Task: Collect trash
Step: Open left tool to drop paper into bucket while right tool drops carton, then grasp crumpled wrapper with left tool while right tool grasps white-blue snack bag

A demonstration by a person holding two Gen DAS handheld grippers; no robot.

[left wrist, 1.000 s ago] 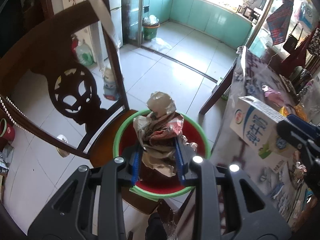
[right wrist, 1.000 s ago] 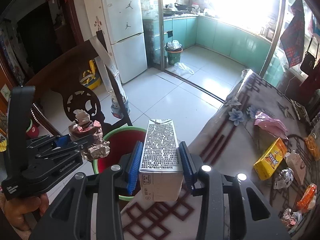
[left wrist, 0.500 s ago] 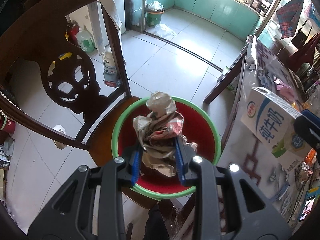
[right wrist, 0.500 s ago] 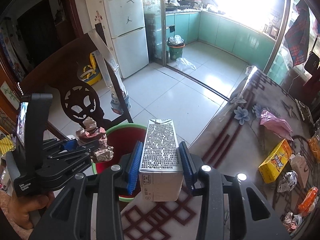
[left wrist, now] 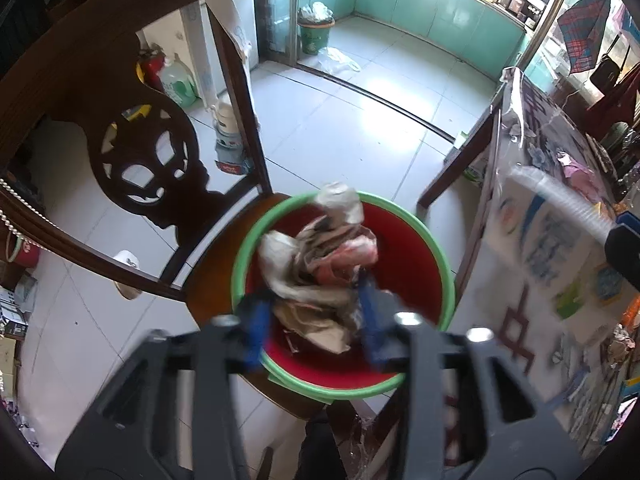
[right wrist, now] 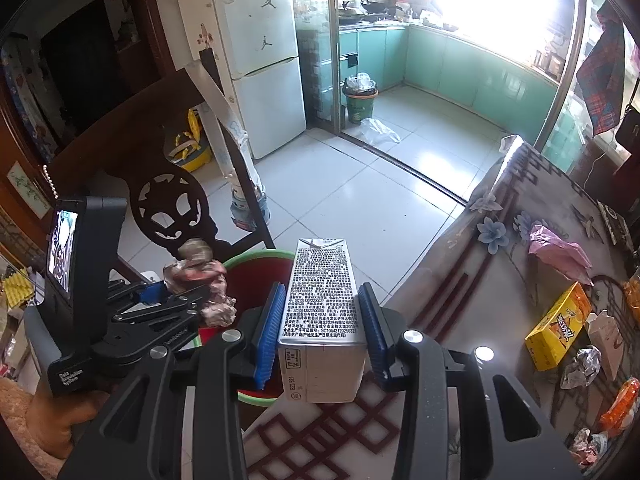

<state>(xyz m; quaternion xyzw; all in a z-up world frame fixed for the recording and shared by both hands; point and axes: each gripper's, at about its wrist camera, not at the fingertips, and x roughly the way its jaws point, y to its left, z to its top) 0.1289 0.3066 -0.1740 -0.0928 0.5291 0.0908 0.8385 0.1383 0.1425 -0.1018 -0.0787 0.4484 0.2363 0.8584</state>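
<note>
A red bin with a green rim (left wrist: 440, 258) stands on a dark wooden chair seat. My left gripper (left wrist: 314, 312) hangs right over it, and its jaws are opening. A crumpled wad of paper and wrappers (left wrist: 316, 256) still sits loosely between the blue pads, blurred. In the right wrist view the wad (right wrist: 200, 276) pokes up from the left gripper (right wrist: 172, 300), beside the bin's rim (right wrist: 256, 258). My right gripper (right wrist: 320, 320) is shut on a white milk carton (right wrist: 320, 312), held upright over the table's edge. The same carton (left wrist: 540, 240) shows at the right of the left wrist view.
The carved chair back (left wrist: 140, 152) rises left of the bin. The table with patterned cloth (right wrist: 480, 260) carries a yellow box (right wrist: 558, 326), a pink wrapper (right wrist: 556, 248), crumpled foil (right wrist: 580, 364) and an orange packet (right wrist: 618, 400). Tiled floor lies beyond.
The left gripper sank a little toward the bin, then its jaws spread apart and the wad loosened between them. The right gripper kept still with the carton.
</note>
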